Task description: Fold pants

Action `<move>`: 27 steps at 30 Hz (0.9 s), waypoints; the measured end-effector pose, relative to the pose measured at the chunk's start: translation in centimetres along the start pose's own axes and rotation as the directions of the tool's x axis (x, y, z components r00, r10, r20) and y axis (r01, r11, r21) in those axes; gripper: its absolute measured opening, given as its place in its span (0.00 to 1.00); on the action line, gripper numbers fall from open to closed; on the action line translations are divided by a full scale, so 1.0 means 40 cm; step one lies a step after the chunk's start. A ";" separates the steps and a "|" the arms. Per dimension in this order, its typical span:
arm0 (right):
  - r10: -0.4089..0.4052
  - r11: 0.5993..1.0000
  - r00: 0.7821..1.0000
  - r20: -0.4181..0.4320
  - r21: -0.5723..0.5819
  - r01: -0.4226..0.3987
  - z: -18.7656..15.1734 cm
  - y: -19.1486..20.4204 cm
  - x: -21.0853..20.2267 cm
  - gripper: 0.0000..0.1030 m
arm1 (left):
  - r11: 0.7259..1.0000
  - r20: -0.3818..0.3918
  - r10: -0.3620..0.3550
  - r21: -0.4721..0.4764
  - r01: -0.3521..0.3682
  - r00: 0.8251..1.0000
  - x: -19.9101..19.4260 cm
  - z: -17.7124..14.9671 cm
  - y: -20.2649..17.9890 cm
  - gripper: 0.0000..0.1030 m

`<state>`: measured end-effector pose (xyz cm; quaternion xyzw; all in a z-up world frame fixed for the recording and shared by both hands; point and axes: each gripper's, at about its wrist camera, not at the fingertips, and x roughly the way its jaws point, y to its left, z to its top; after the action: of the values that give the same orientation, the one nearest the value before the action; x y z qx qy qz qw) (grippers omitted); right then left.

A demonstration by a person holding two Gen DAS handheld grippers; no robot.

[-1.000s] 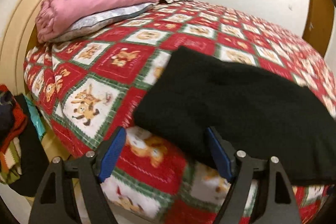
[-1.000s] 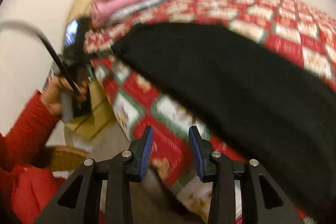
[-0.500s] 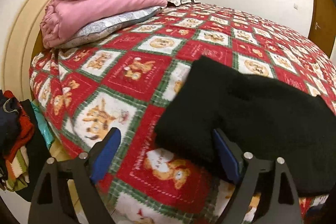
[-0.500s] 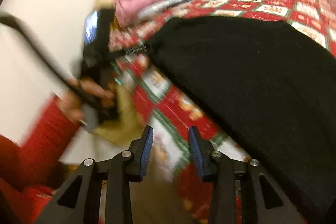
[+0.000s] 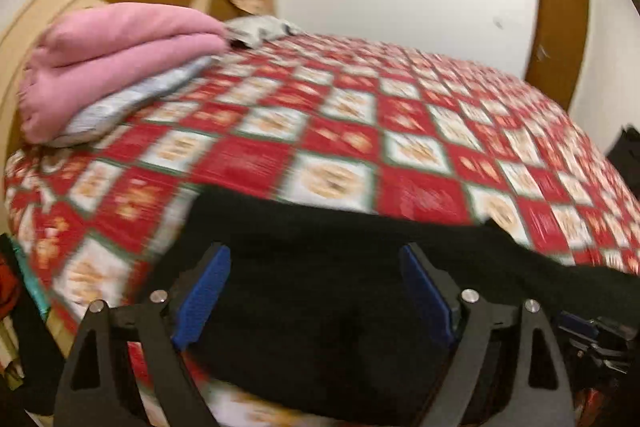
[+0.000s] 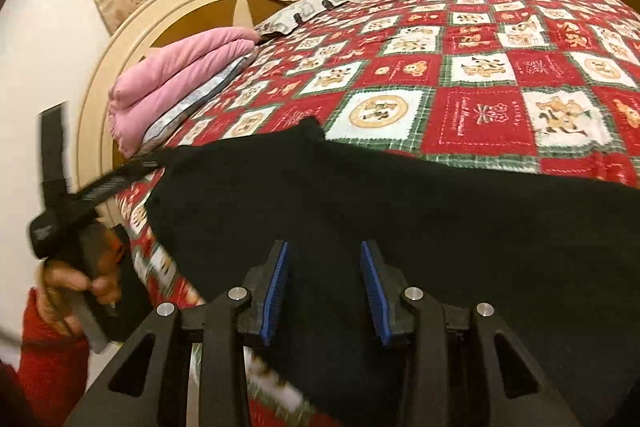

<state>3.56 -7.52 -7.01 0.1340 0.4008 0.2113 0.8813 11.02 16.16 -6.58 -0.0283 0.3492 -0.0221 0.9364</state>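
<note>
Left wrist: pants (image 5: 320,291) apparently between spread tongs (image 5: 316,291).

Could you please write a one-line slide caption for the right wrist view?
Open right gripper over black pants on a red patchwork bed, pink blanket by the headboard.

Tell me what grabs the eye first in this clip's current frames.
The red patchwork quilt covers the whole bed. The black pants lie across its near edge, right in front of both open grippers, left and right. A folded pink blanket is stacked by the headboard.
</note>
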 end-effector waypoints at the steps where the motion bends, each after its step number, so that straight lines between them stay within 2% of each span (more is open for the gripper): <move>1: 0.009 1.000 1.000 -0.010 0.004 -0.009 0.000 0.002 -0.006 0.38 | 1.000 -0.011 -0.002 0.015 0.003 1.000 0.007 -0.009 -0.024 0.86; 2: 0.023 1.000 1.000 0.005 0.015 -0.024 0.003 -0.009 -0.040 0.38 | 1.000 -0.022 -0.007 0.023 0.008 1.000 0.011 -0.018 -0.043 0.87; 4: -0.011 0.999 0.995 0.101 0.031 0.008 -0.002 -0.041 -0.136 0.38 | 0.999 -0.045 -0.030 0.033 0.031 0.999 0.020 -0.034 -0.069 0.87; 6: -0.146 0.988 0.970 0.197 0.083 0.132 -0.009 -0.110 -0.245 0.38 | 0.999 -0.070 -0.007 0.051 0.011 0.997 0.033 -0.054 -0.080 0.87; 8: -0.242 0.965 0.942 0.234 0.158 0.209 -0.024 -0.184 -0.318 0.38 | 0.999 -0.101 0.008 0.040 -0.004 0.995 0.044 -0.072 -0.069 0.87; 9: -0.309 0.939 0.919 0.244 0.233 0.253 -0.048 -0.246 -0.378 0.39 | 1.000 -0.092 -0.007 0.017 0.009 0.996 0.043 -0.080 -0.061 0.89; 12: -0.433 0.853 0.877 0.208 0.410 0.324 -0.116 -0.382 -0.507 0.39 | 1.000 -0.085 -0.001 0.027 0.003 0.996 0.039 -0.087 -0.055 0.92; 14: -0.468 0.797 0.864 0.185 0.510 0.322 -0.146 -0.450 -0.579 0.39 | 1.000 -0.098 0.007 0.018 -0.006 0.995 0.036 -0.086 -0.057 0.91; 15: -0.476 0.762 0.852 0.220 0.586 0.274 -0.180 -0.492 -0.654 0.39 | 1.000 -0.108 0.008 0.006 -0.007 0.994 0.034 -0.083 -0.057 0.91; 17: -0.508 0.712 0.808 0.299 0.674 0.197 -0.225 -0.543 -0.761 0.39 | 1.000 -0.125 -0.006 -0.016 0.004 0.992 0.023 -0.084 -0.061 0.91; 18: -0.557 0.667 0.755 0.346 0.728 0.160 -0.252 -0.569 -0.840 0.39 | 1.000 -0.128 -0.013 -0.020 0.010 0.992 0.021 -0.087 -0.064 0.91; 19: -0.592 0.646 0.715 0.373 0.749 0.144 -0.267 -0.586 -0.890 0.44 | 1.000 -0.130 -0.021 -0.024 0.018 0.991 0.014 -0.091 -0.068 0.91; 20: -0.620 0.635 0.682 0.387 0.758 0.148 -0.278 -0.593 -0.927 0.53 | 0.999 -0.129 -0.028 -0.026 0.025 0.991 0.009 -0.095 -0.071 0.91; 21: -0.665 0.619 0.638 0.389 0.764 0.180 -0.290 -0.601 -0.965 0.59 | 0.999 -0.129 -0.032 -0.024 0.029 0.991 0.005 -0.099 -0.076 0.91; 22: -0.699 0.606 0.609 0.374 0.762 0.228 -0.298 -0.609 -0.985 0.60 | 0.999 -0.132 -0.033 -0.019 0.031 0.991 0.003 -0.105 -0.081 0.91; 23: -0.708 0.603 0.607 0.361 0.757 0.253 -0.302 -0.619 -0.989 0.60 | 0.999 -0.136 -0.032 -0.013 0.031 0.990 0.002 -0.109 -0.086 0.91; 26: -0.702 0.578 0.646 0.299 0.770 0.272 -0.330 -0.663 -0.967 0.60 | 1.000 -0.143 -0.026 0.010 0.028 0.989 -0.003 -0.120 -0.097 0.91; 27: -0.704 0.585 0.631 0.325 0.770 0.256 -0.344 -0.661 -0.962 0.60 | 1.000 -0.139 -0.025 0.015 0.028 0.990 -0.007 -0.123 -0.096 0.91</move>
<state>-22.63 -48.18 -1.57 0.3736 0.1662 -0.2625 0.8740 7.52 12.15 -9.83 -0.0235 0.4131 -0.0393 0.9095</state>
